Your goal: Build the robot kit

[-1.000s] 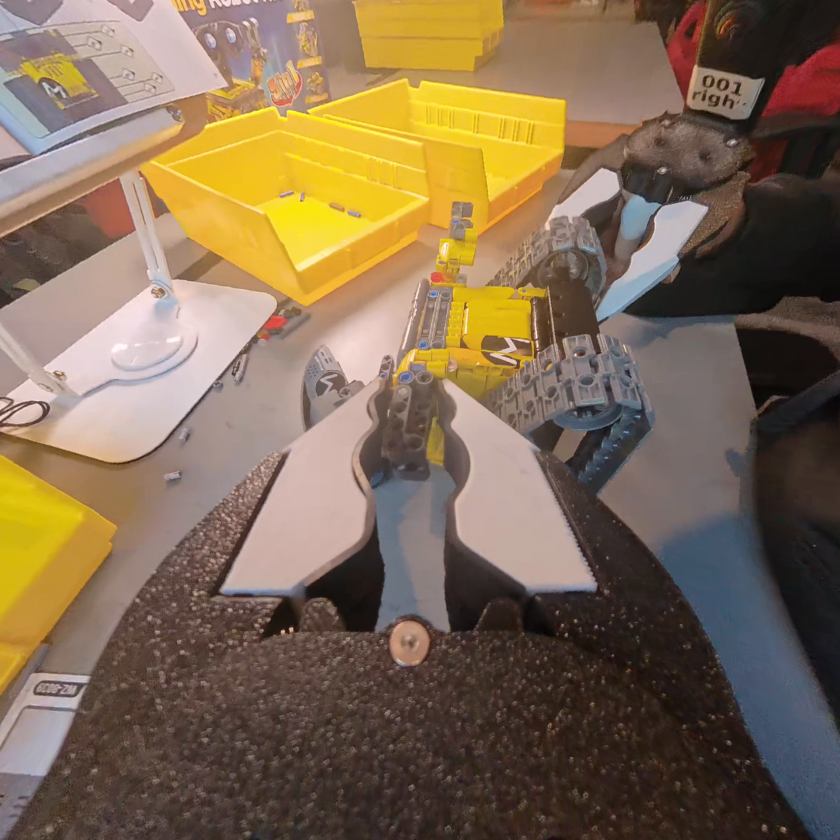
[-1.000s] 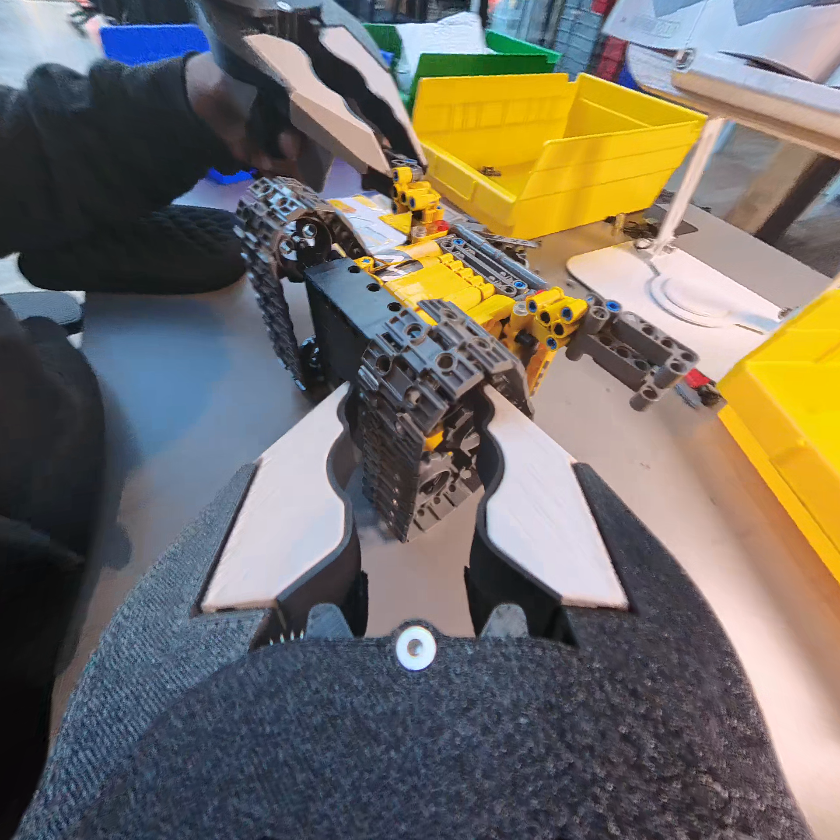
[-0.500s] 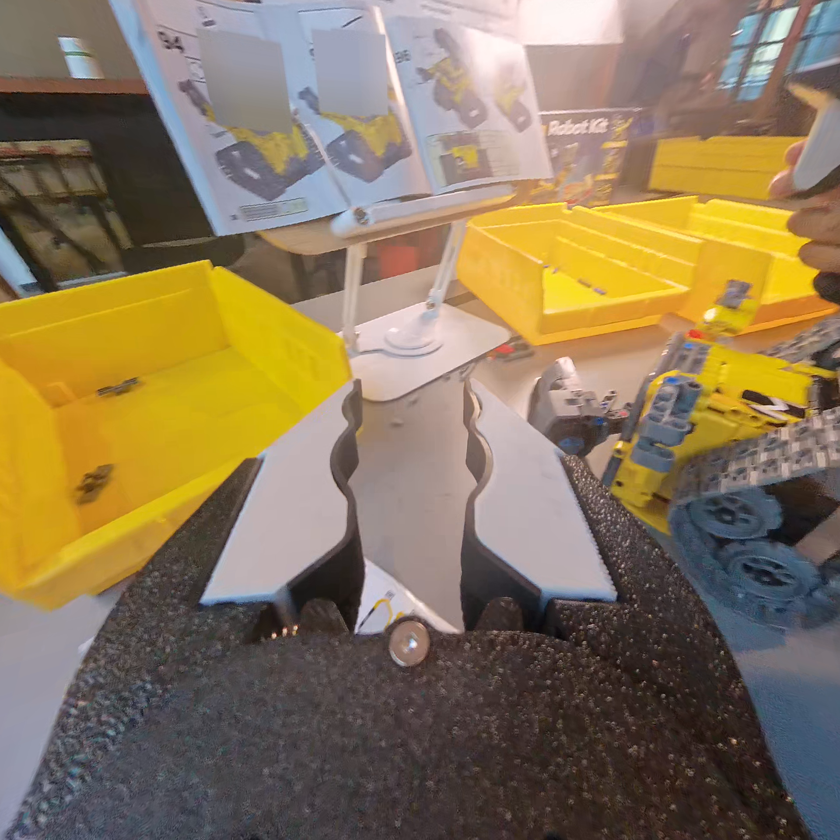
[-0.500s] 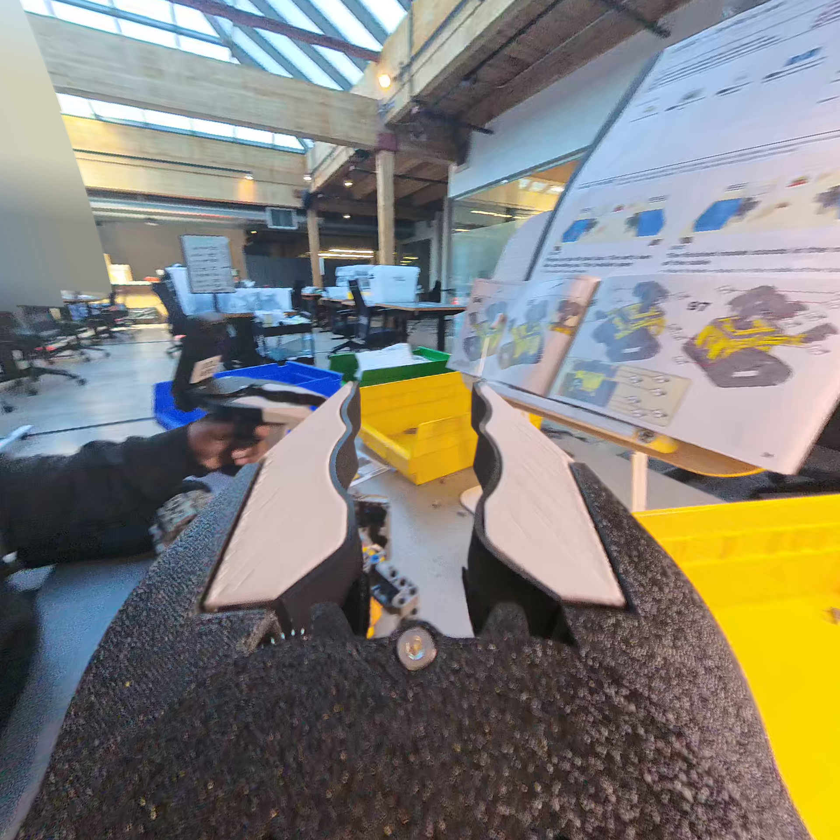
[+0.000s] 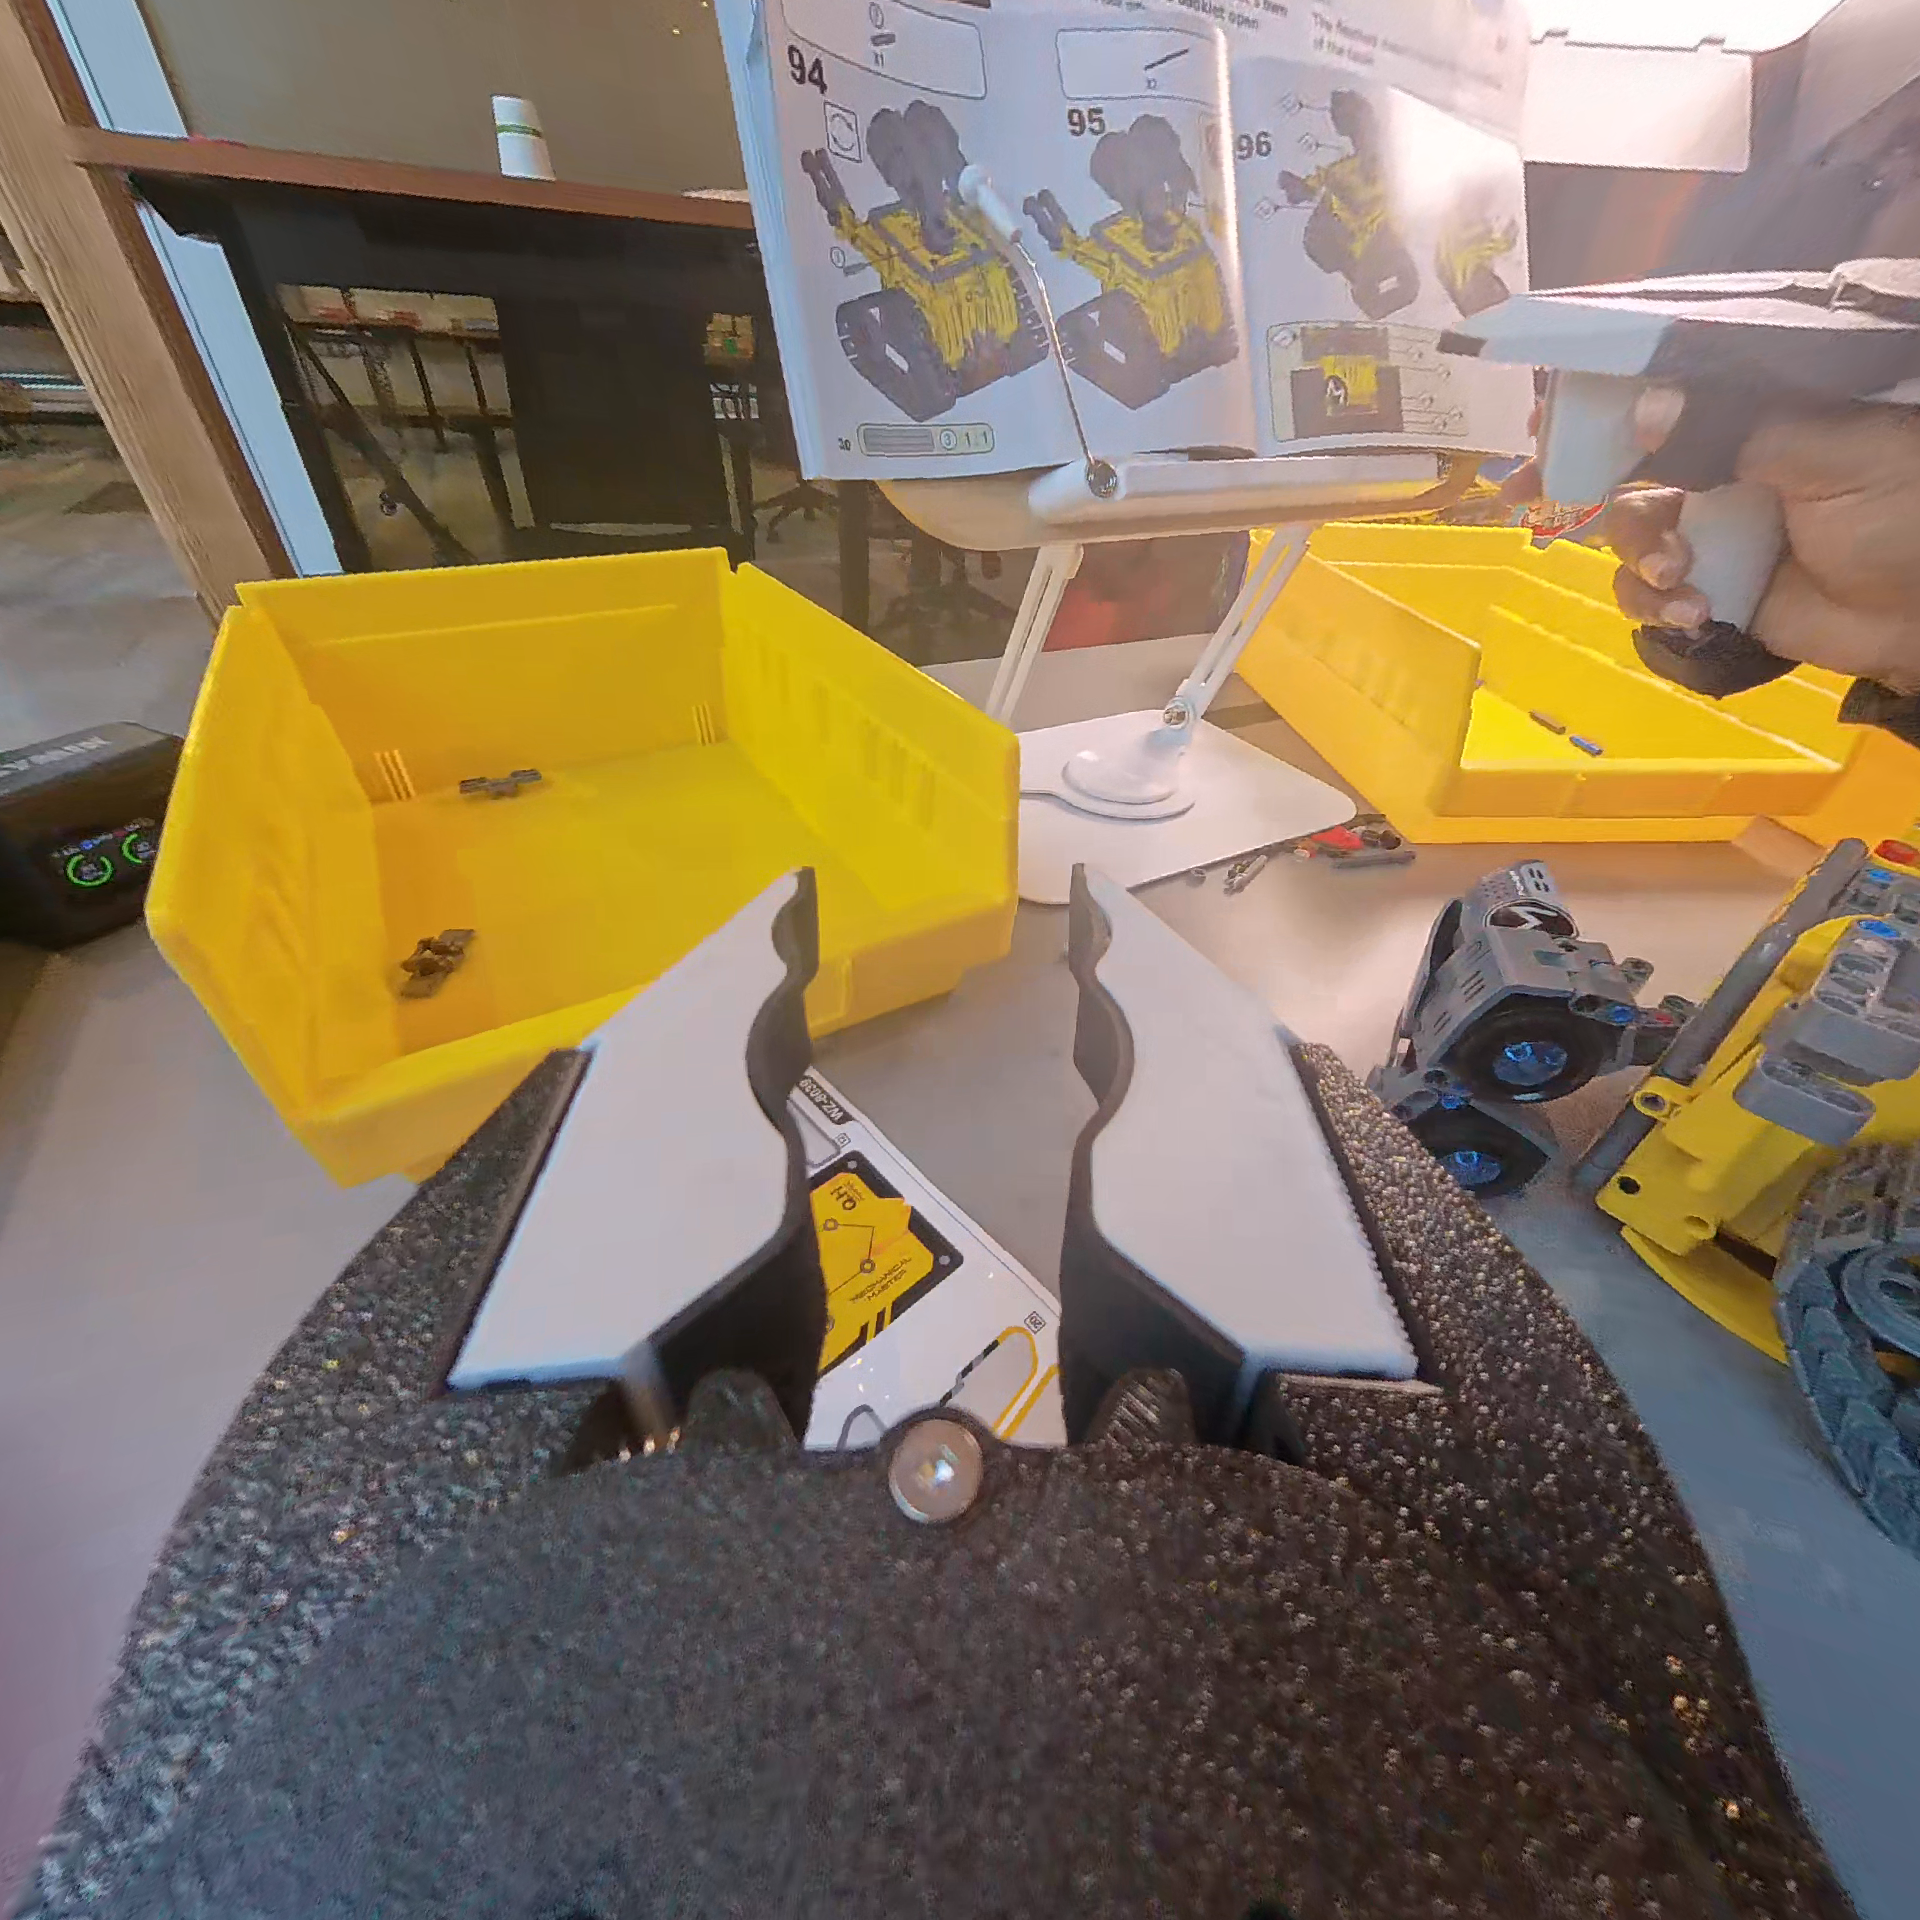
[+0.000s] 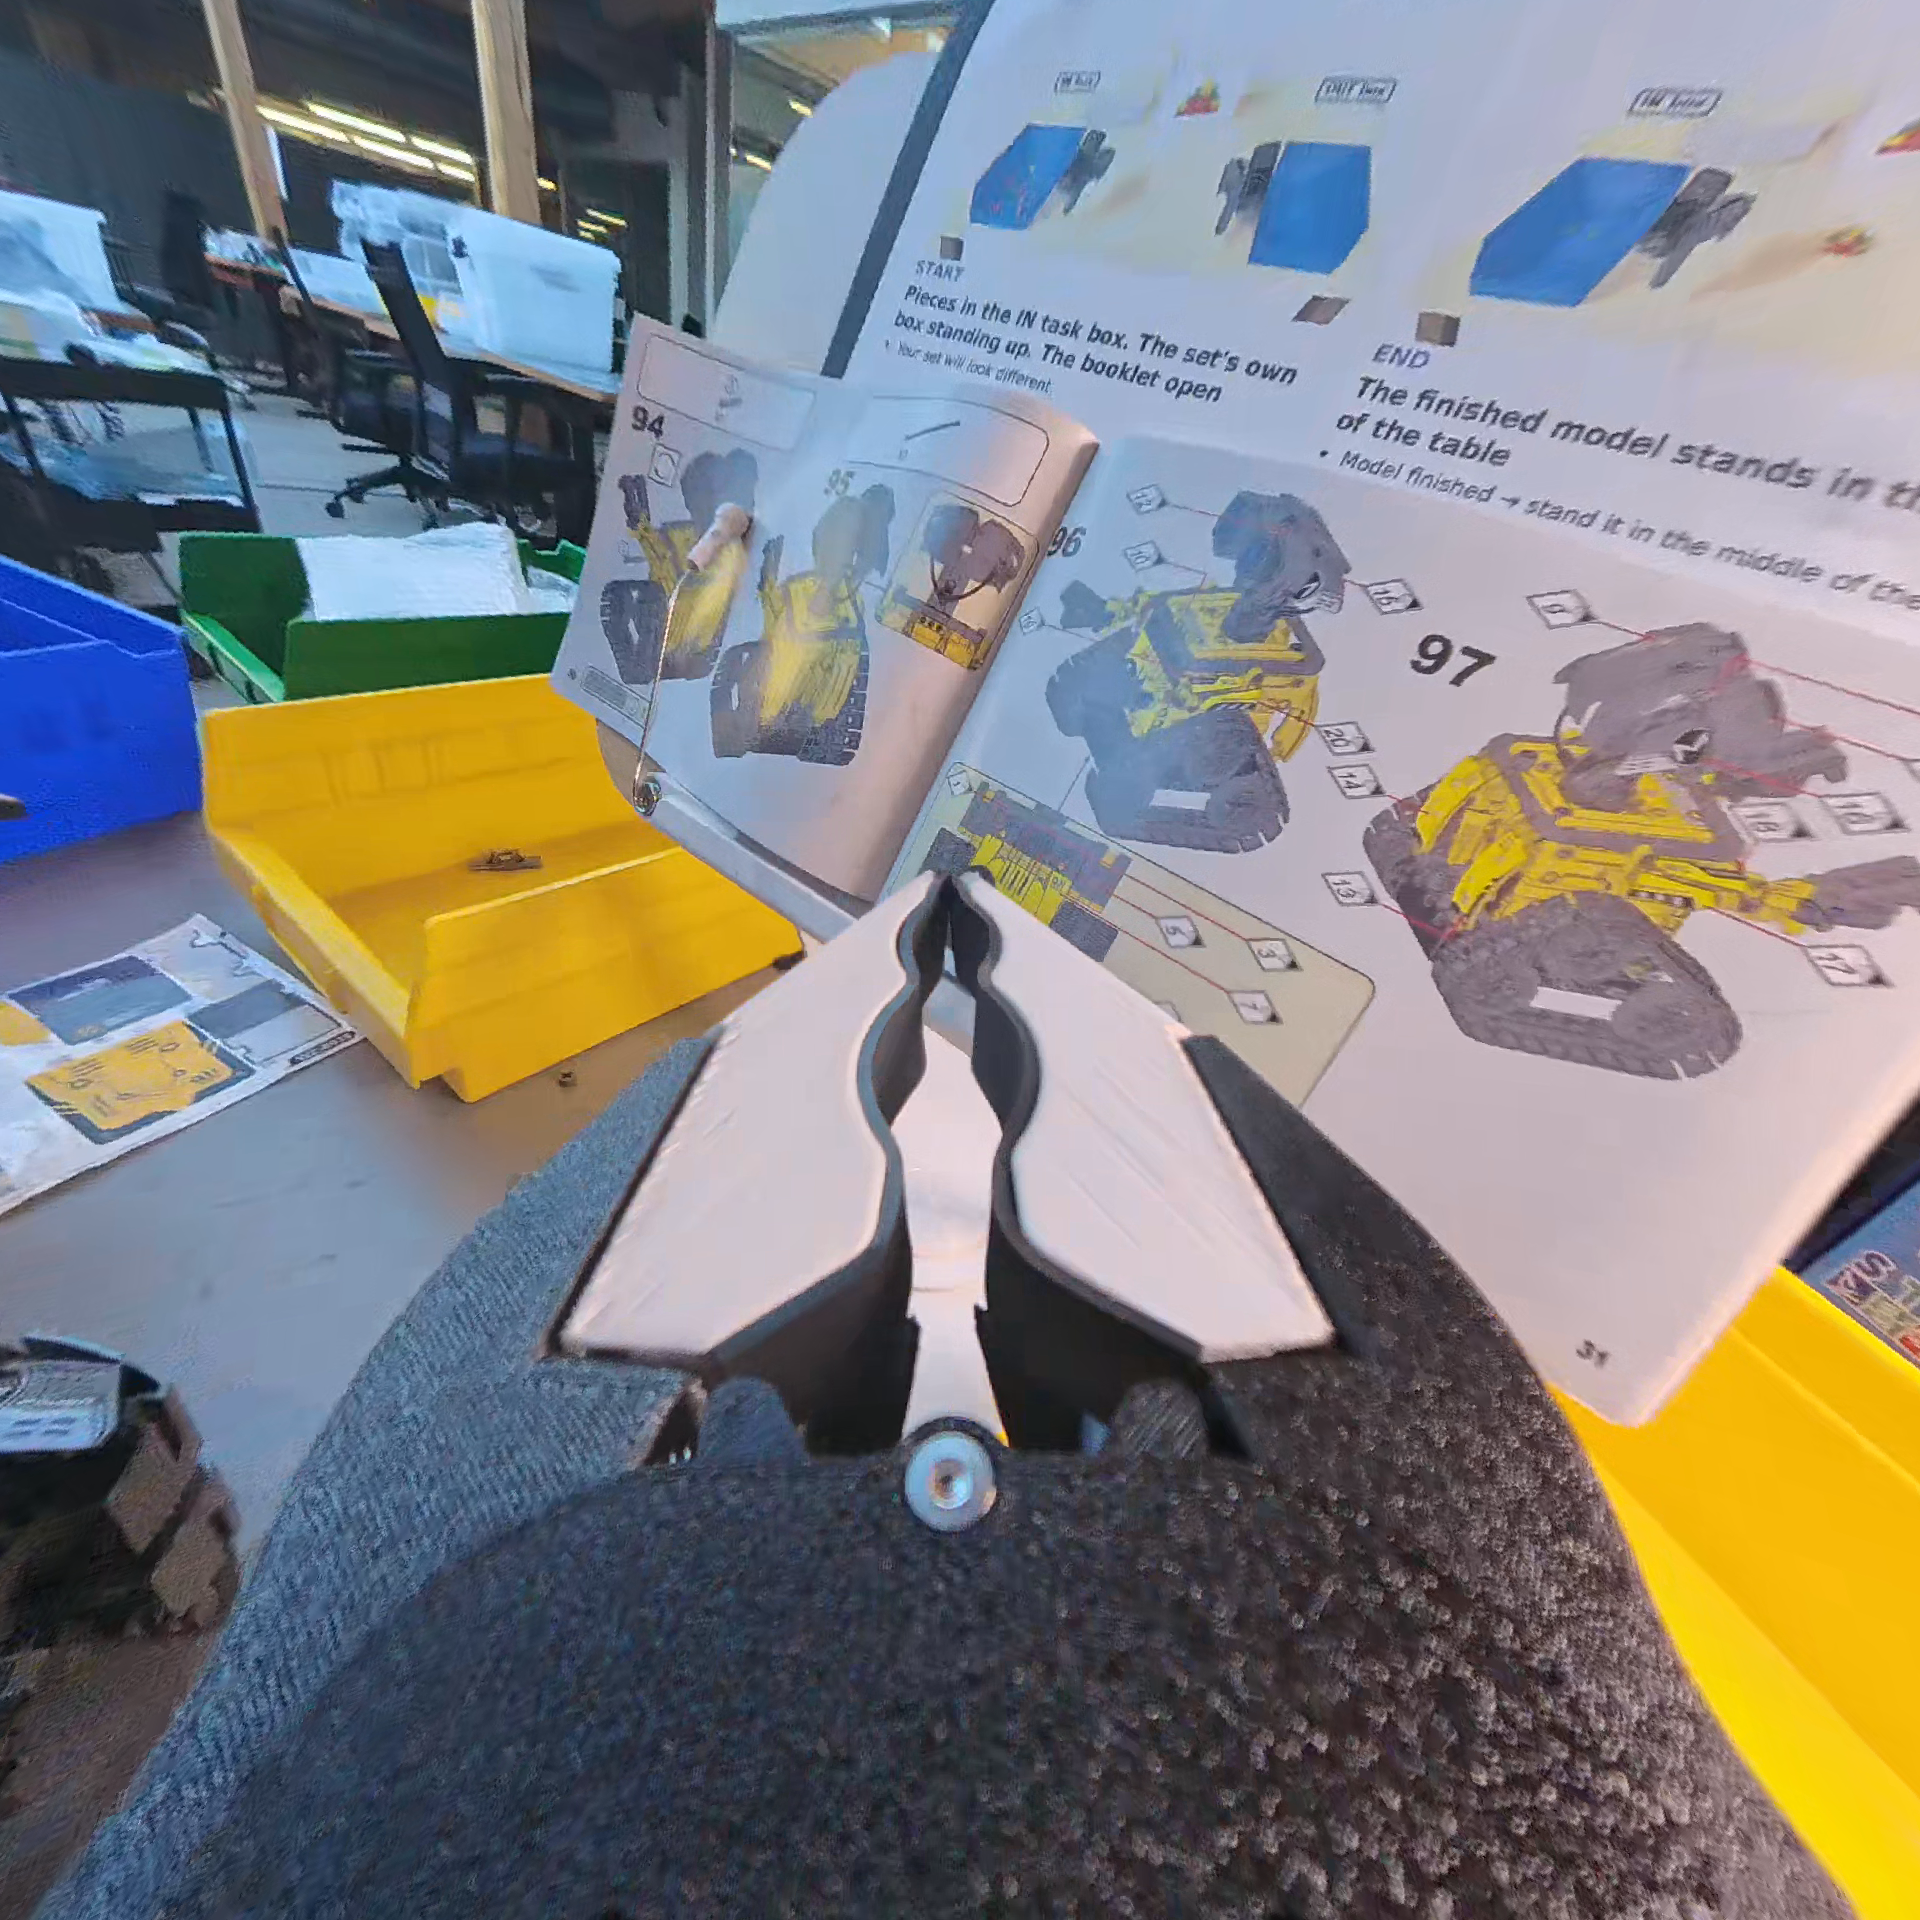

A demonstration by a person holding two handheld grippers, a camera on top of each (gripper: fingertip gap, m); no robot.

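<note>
My left gripper is open and empty, low over the grey table. A printed sticker sheet lies under it, and a yellow bin holding a few small dark parts stands just ahead on the left. The yellow tracked brick model and a loose grey head piece lie to its right. My right gripper is shut, its tips at the lower edge of the open instruction booklet on a stand. Nothing shows between its fingers. It also shows in the left wrist view, held by a hand.
The booklet stand's white base sits mid-table with small loose parts beside it. More yellow bins stand behind the model. In the right wrist view there are a yellow bin, a green bin, a blue bin and a sticker sheet. The grippers' ends are close to 30 cm from one another.
Both grippers have let go of the model. My left gripper swung left toward the yellow bin and stays open. My right gripper rose to the booklet and closed.
</note>
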